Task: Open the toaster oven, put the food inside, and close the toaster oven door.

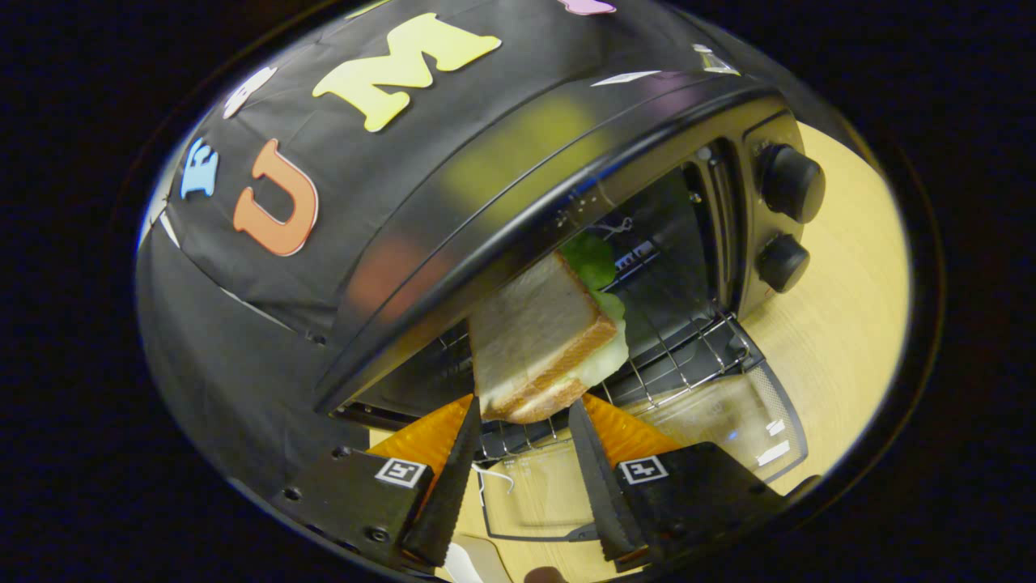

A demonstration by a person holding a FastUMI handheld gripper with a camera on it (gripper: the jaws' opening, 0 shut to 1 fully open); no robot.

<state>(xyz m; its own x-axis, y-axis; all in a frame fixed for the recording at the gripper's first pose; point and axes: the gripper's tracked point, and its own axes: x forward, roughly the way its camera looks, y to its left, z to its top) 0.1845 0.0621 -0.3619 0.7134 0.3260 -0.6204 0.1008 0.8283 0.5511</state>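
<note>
The black toaster oven (518, 162) stands open, and its glass door (728, 413) is folded down flat toward me. My gripper (523, 409) is shut on a sandwich (534, 332) of toasted bread with green lettuce. Both fingers press on its near end. The sandwich reaches forward into the oven's mouth, above the wire rack (688, 348), with its far end under the oven's top edge. The whole view is tilted.
Two black knobs (791, 183) (782, 261) sit on the oven's front panel, to the right of the opening. The oven rests on a light wooden table (842, 324). Black cloth hangs behind the oven.
</note>
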